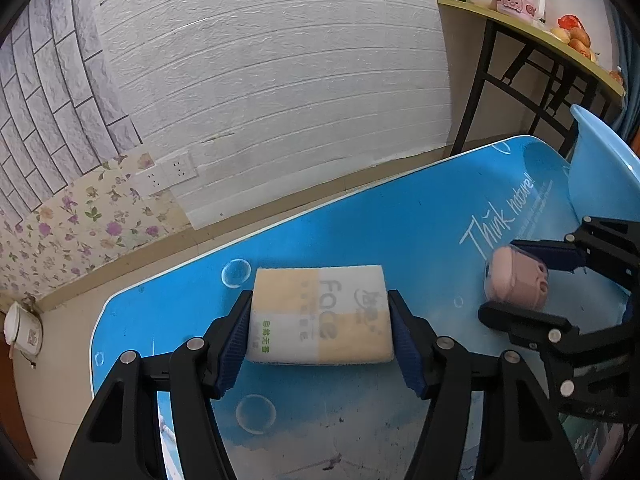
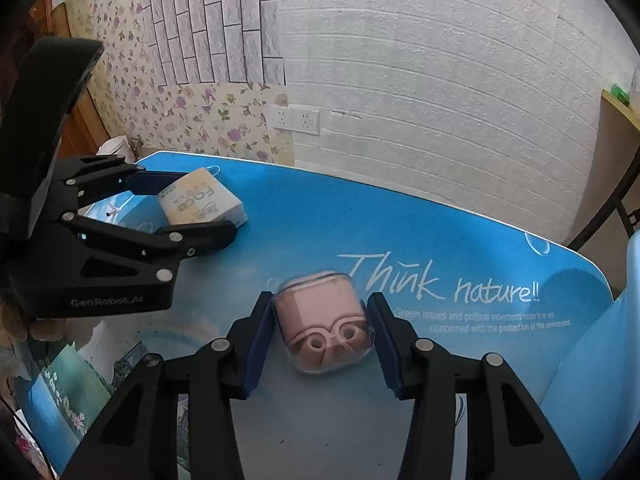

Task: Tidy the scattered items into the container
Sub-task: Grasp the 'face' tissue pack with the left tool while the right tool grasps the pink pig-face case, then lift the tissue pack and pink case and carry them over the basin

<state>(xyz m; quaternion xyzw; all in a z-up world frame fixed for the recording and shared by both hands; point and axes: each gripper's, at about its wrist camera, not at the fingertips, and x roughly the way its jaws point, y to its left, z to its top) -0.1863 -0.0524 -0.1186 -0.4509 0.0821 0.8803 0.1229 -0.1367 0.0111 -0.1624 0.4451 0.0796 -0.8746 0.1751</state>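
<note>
A white and yellow tissue pack [image 1: 320, 314] lies on the blue table [image 1: 400, 216]. My left gripper [image 1: 320, 320] is shut on it, pads pressed against both sides; it also shows in the right wrist view [image 2: 200, 202]. A pink earbud case in a clear cover [image 2: 324, 322] sits between the pads of my right gripper [image 2: 322, 320], which touch both its sides; the case also shows in the left wrist view [image 1: 516, 280]. The light blue container [image 1: 600, 168] stands at the table's right end, seen also in the right wrist view [image 2: 600, 344].
The table [image 2: 440, 232] stands against a white brick-pattern wall with sockets [image 2: 296, 120]. A side table [image 1: 532, 32] with cups and fruit stands at the back right. A white bin [image 1: 22, 328] sits on the floor to the left.
</note>
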